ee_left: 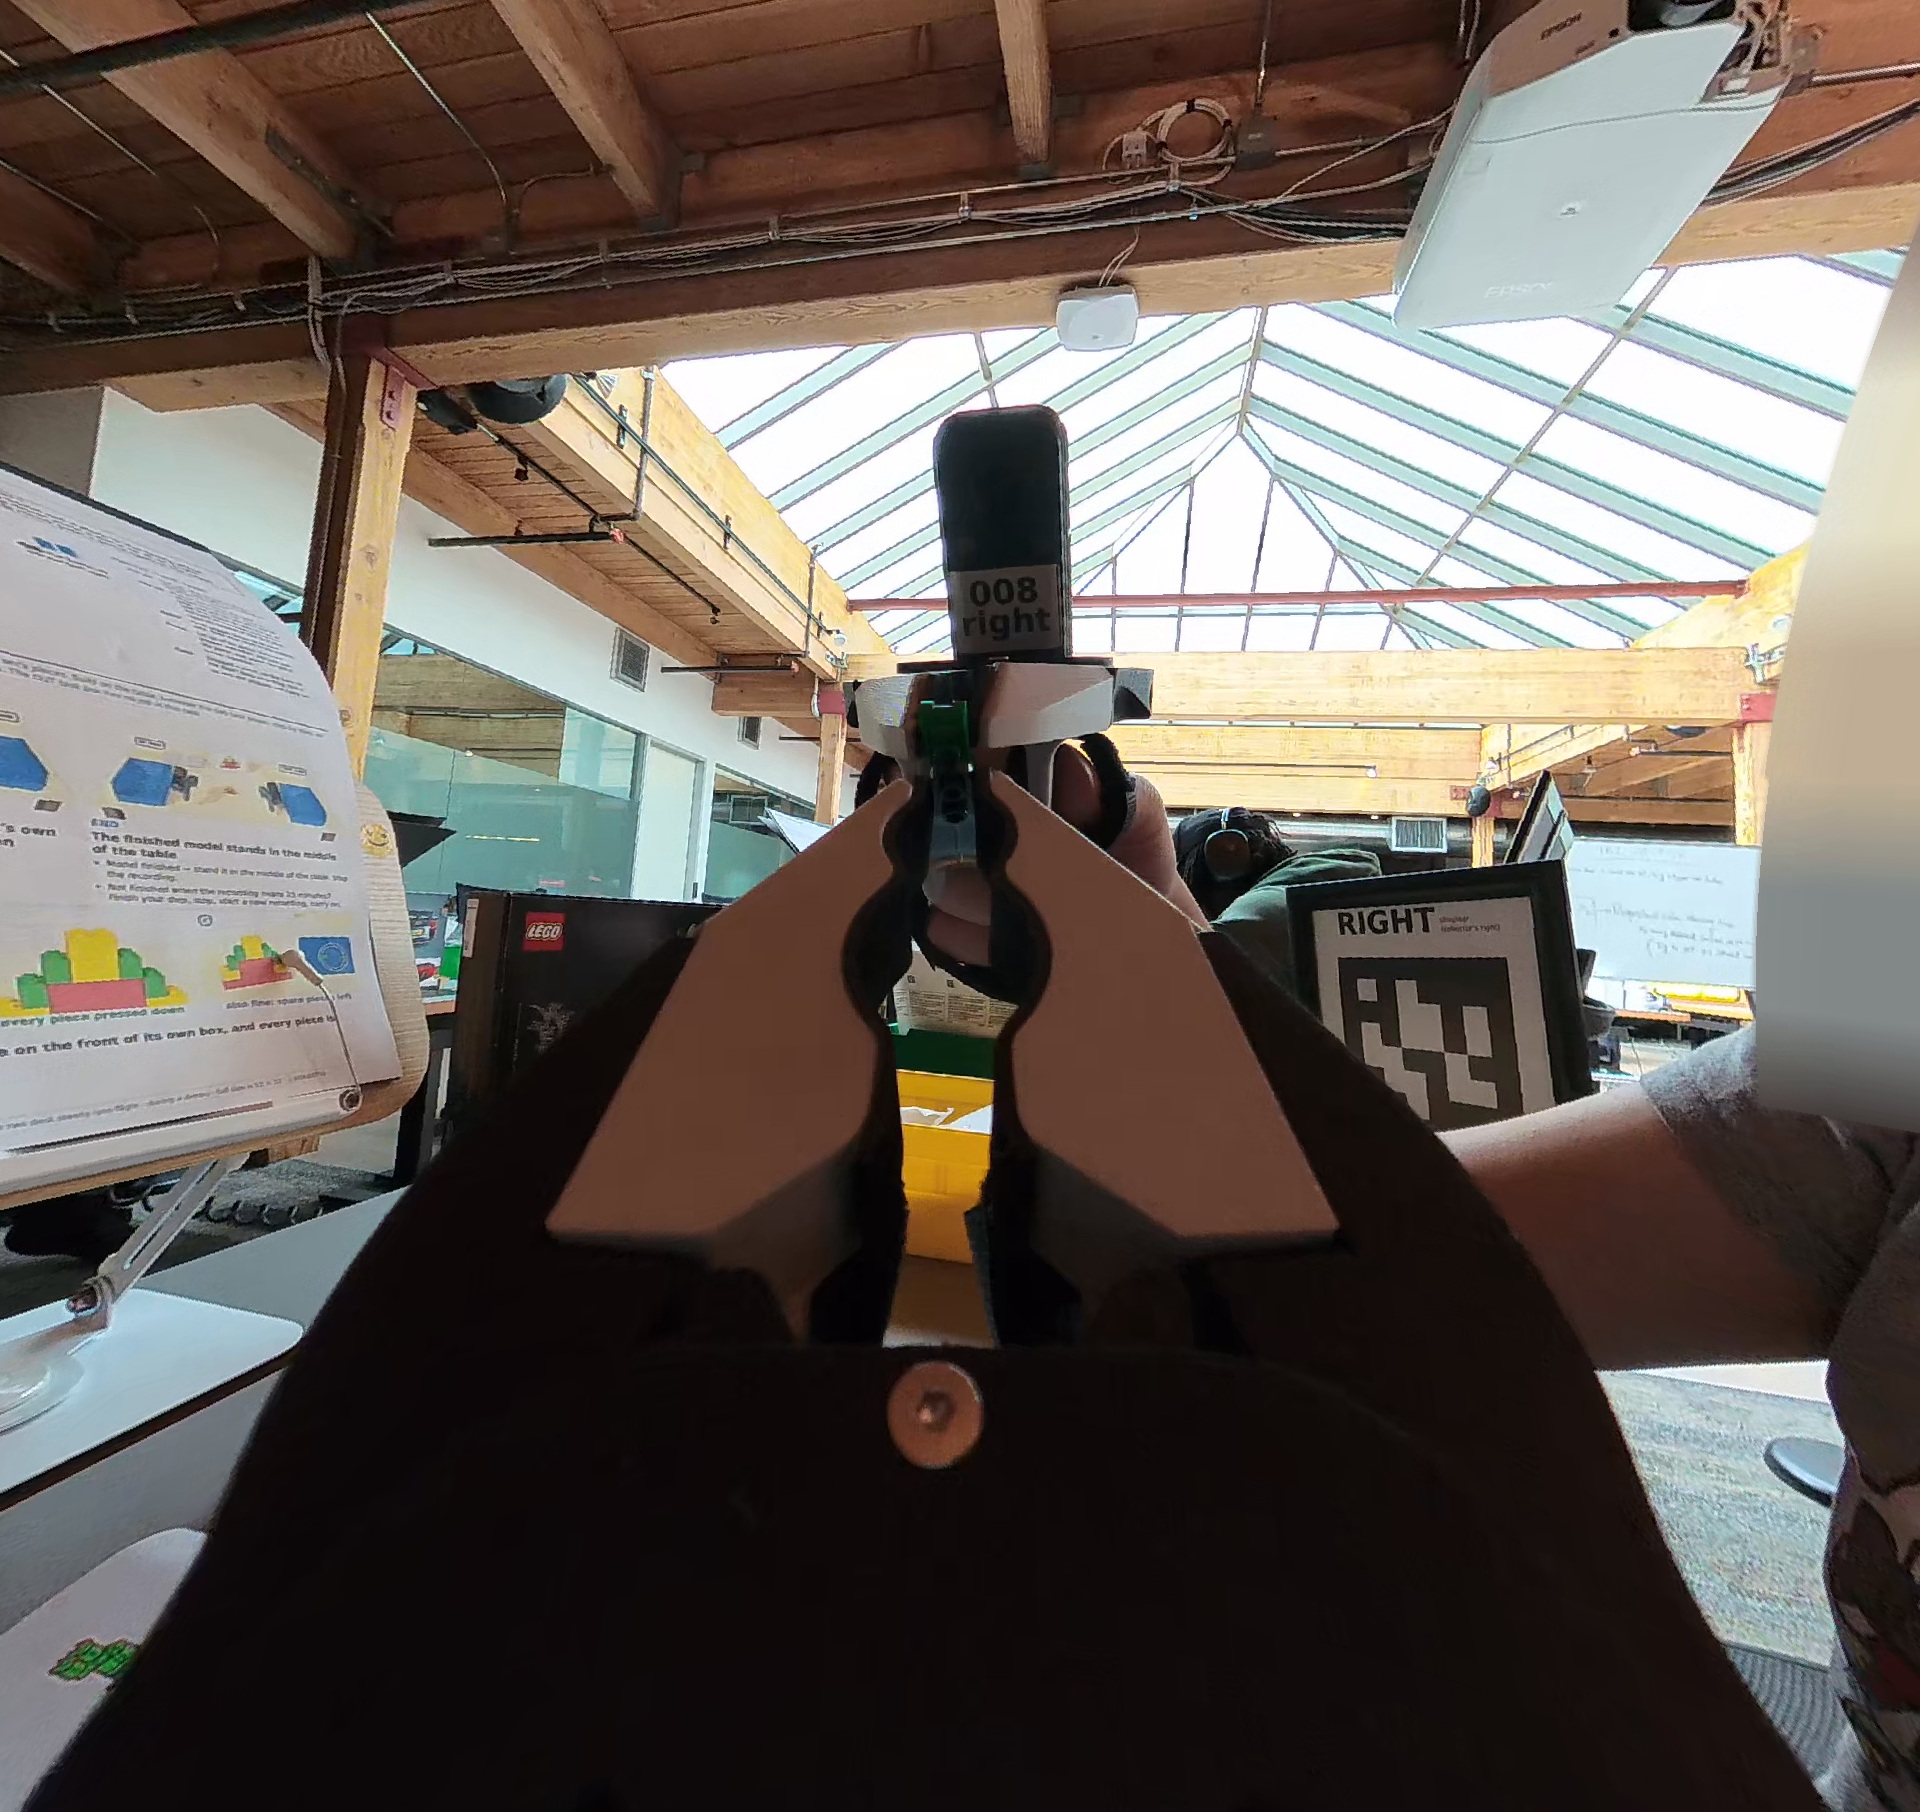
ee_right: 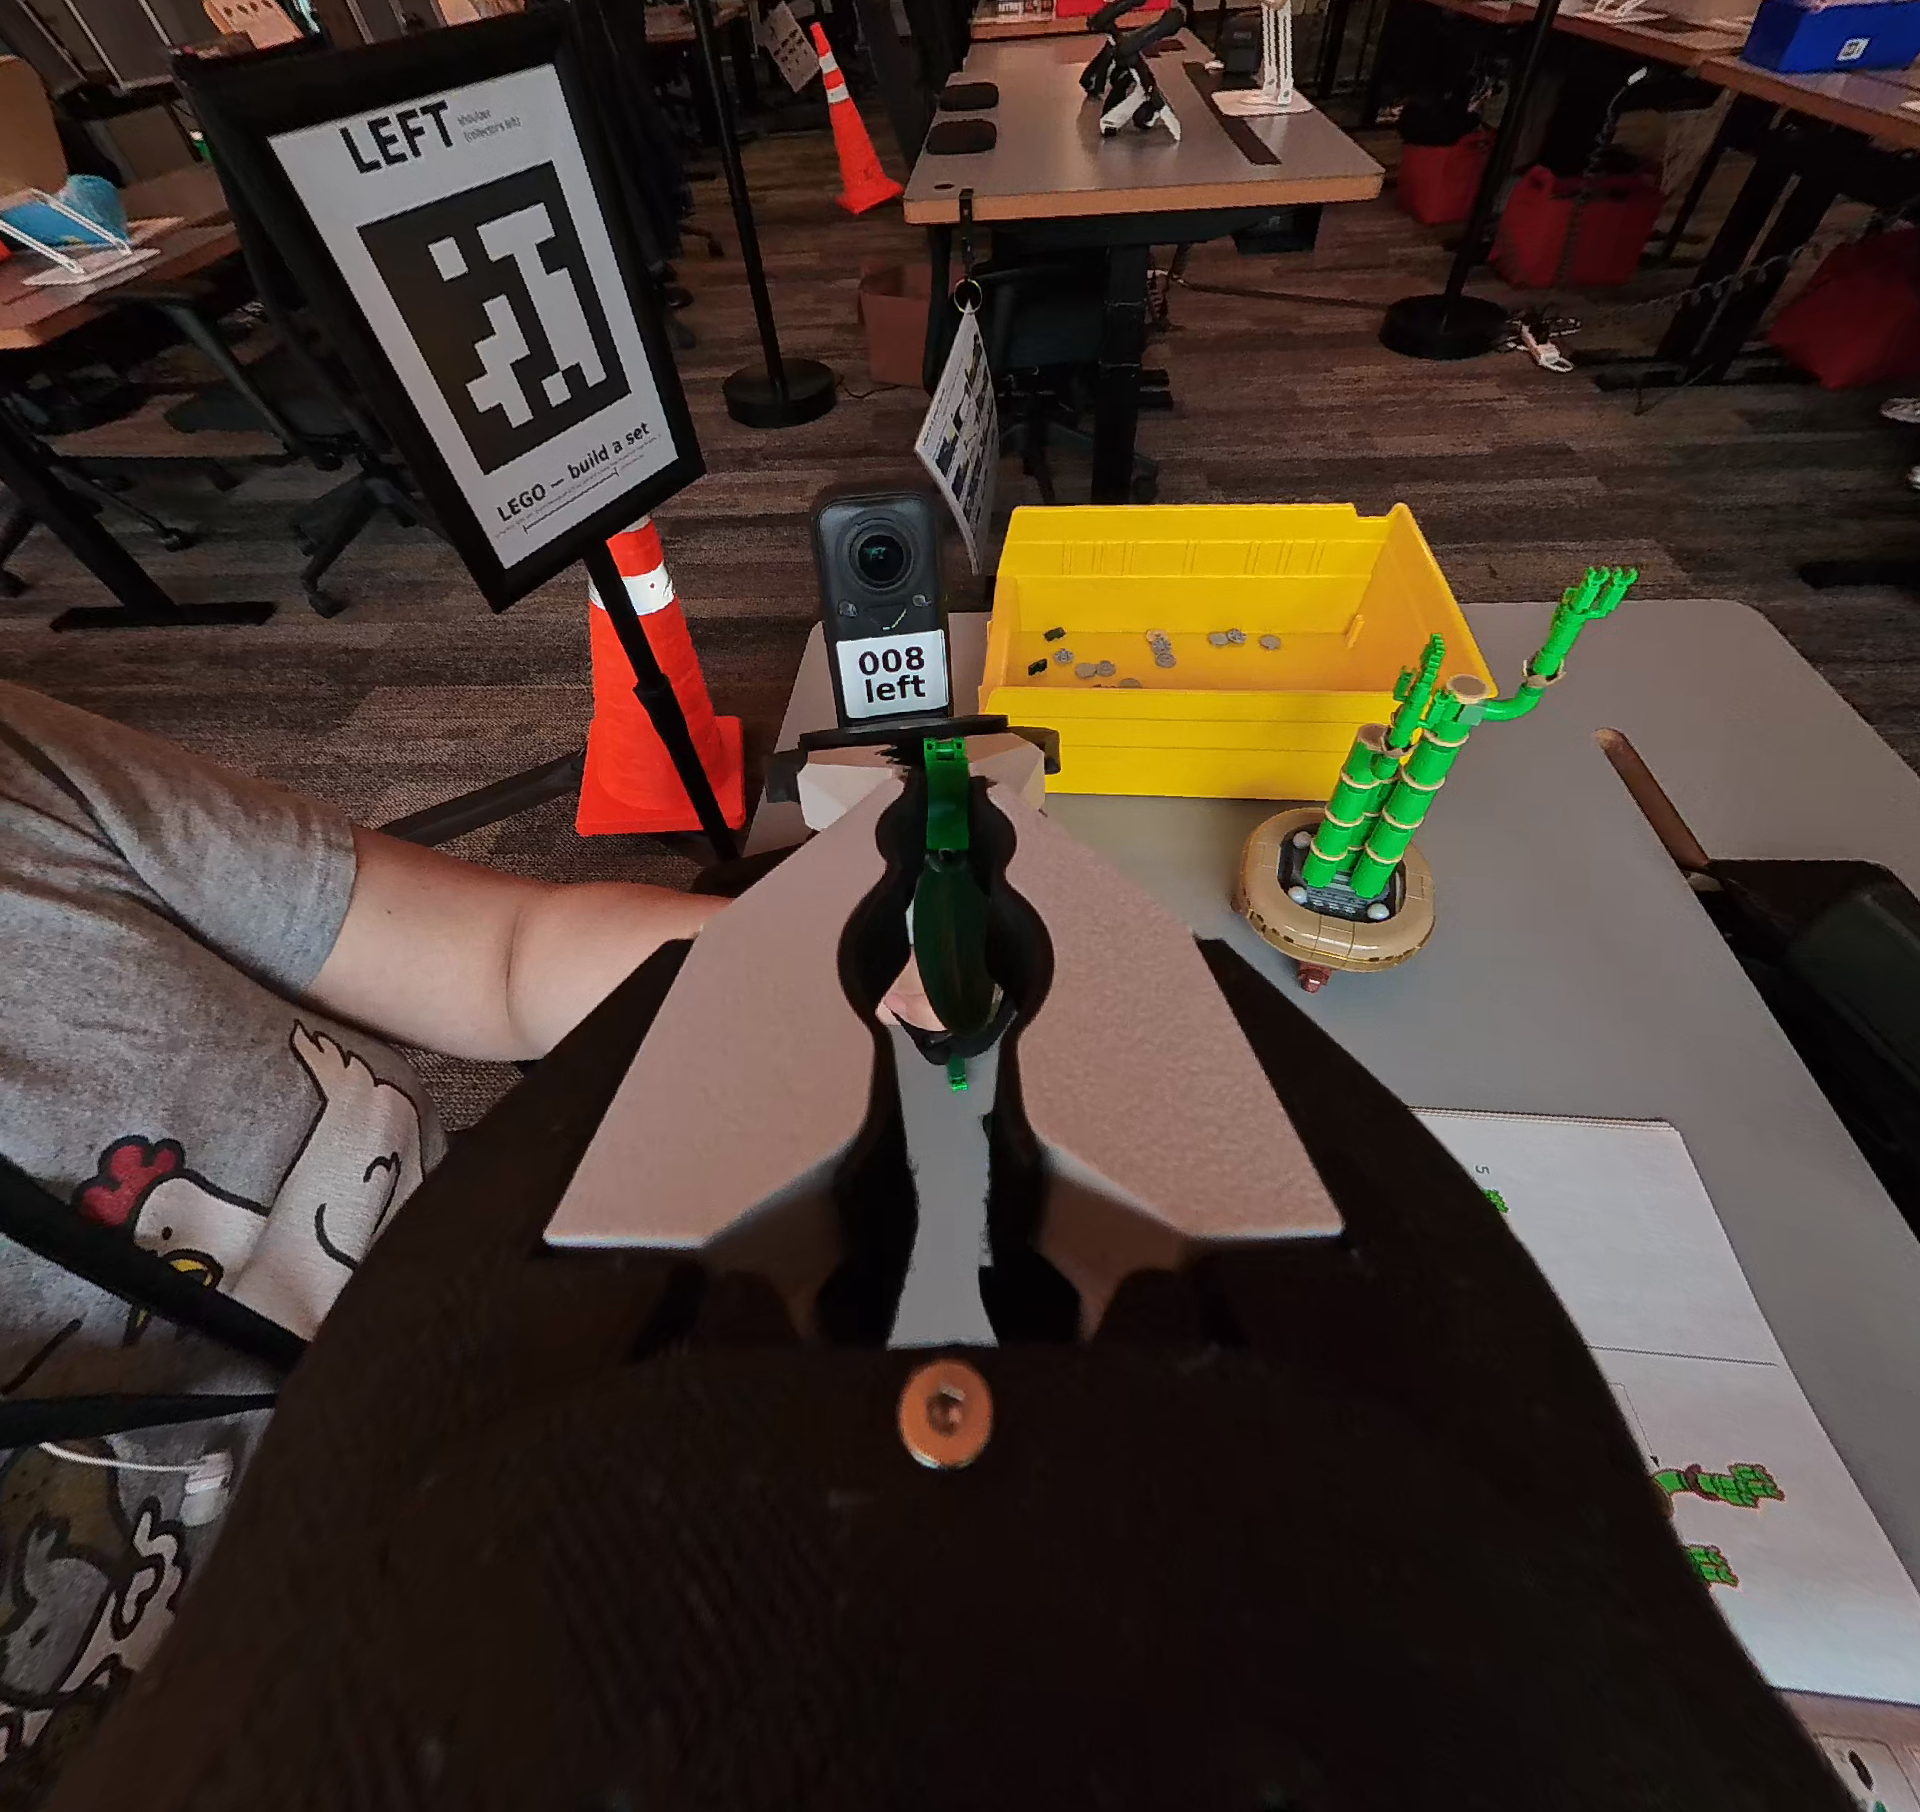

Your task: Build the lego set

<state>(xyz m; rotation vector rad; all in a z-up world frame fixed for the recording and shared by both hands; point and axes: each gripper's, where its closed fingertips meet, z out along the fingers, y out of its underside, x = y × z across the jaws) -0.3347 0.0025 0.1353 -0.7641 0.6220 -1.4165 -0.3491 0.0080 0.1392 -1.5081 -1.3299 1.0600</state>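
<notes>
My two grippers face each other, tip to tip, in the air. In the left wrist view my left gripper (ee_left: pixel 951 794) is shut on a small grey and black lego piece (ee_left: pixel 952 817). Just beyond it a bright green piece (ee_left: pixel 943 723) sits in the tips of the right gripper (ee_left: pixel 951 713). In the right wrist view my right gripper (ee_right: pixel 948 791) is shut on a long green piece (ee_right: pixel 948 827) with a dark green part behind it. Its far end reaches the tips of the left gripper (ee_right: pixel 925 754). A green bamboo model (ee_right: pixel 1382 806) in a tan pot stands on the table.
A yellow bin (ee_right: pixel 1195 744) with several small loose pieces stands behind the model on the grey table (ee_right: pixel 1558 983). An open instruction booklet (ee_right: pixel 1621 1347) lies at the right. A sheet on a stand (ee_left: pixel 177 827), two marker signs (ee_right: pixel 468 297) (ee_left: pixel 1439 993) and an orange cone (ee_right: pixel 655 713) surround the table. The grippers are tip to tip, or close to it.
</notes>
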